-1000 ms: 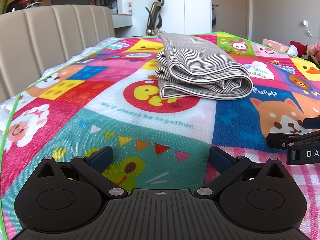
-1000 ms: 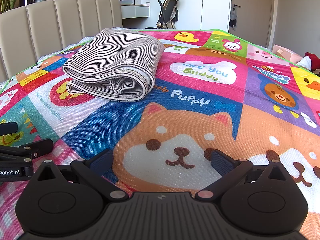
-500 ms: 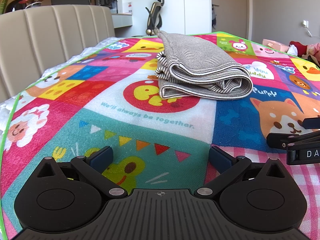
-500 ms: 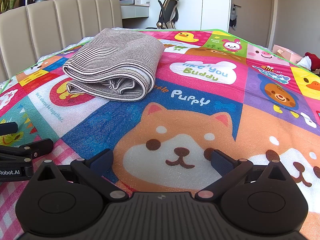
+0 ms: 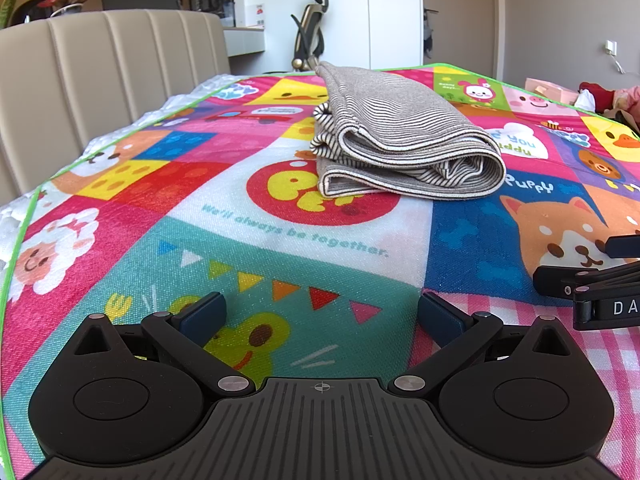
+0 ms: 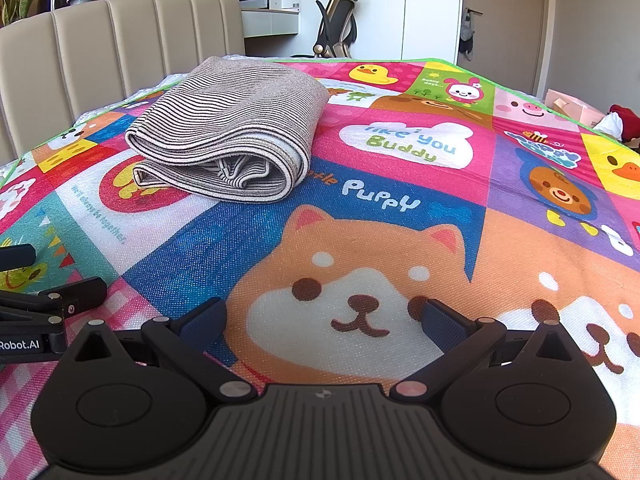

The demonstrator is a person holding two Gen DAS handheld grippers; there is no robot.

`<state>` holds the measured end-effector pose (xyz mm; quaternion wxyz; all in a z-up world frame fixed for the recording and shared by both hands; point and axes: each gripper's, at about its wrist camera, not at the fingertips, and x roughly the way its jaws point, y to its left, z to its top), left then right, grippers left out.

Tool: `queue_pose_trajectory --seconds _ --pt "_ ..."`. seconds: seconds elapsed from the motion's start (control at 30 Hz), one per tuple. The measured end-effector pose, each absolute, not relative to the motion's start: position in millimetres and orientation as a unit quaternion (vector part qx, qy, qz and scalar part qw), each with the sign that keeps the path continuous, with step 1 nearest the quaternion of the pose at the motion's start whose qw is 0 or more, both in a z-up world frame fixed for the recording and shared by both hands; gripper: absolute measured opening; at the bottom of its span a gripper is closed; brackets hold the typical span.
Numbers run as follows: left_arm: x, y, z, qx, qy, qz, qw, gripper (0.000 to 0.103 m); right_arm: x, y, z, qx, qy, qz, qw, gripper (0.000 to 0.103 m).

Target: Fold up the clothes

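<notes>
The left gripper (image 5: 320, 316) sits low over the cartoon mat (image 5: 280, 240), its jaws spread wide and holding nothing. The right gripper (image 6: 322, 316) is the same: jaws wide apart, empty, above the puppy picture (image 6: 360, 292). The folded striped garment (image 5: 404, 148) lies on the mat well ahead of both, at about one o'clock from the left gripper and eleven o'clock from the right one (image 6: 228, 136). A beige padded headboard (image 5: 108, 72) stands at ten o'clock, an office chair (image 6: 340, 24) at twelve.
</notes>
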<state>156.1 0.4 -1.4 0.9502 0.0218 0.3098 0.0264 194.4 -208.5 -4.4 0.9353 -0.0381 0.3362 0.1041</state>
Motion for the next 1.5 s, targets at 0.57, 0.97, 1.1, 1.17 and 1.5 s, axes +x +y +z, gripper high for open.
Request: queue_pose_trajectory --seconds 0.57,0.97,1.1,1.17,1.5 --pt "156 0 -2 0.022 0.310 0.027 0.950 0.103 194 -208 -4 -0.038 0.336 0.104 0.935 0.103" --pt "159 -1 0 0.034 0.312 0.022 0.949 0.103 192 -209 -5 -0.034 0.330 0.105 0.938 0.103" --pt "166 2 6 0.005 0.347 0.029 0.937 0.103 193 -211 -6 -0.028 0.330 0.107 0.937 0.103" --pt "166 2 7 -0.007 0.355 0.041 0.934 0.103 192 -211 -5 -0.028 0.330 0.107 0.938 0.103" --pt "163 -4 3 0.013 0.340 0.055 0.939 0.103 192 -210 -6 -0.030 0.329 0.106 0.938 0.103"
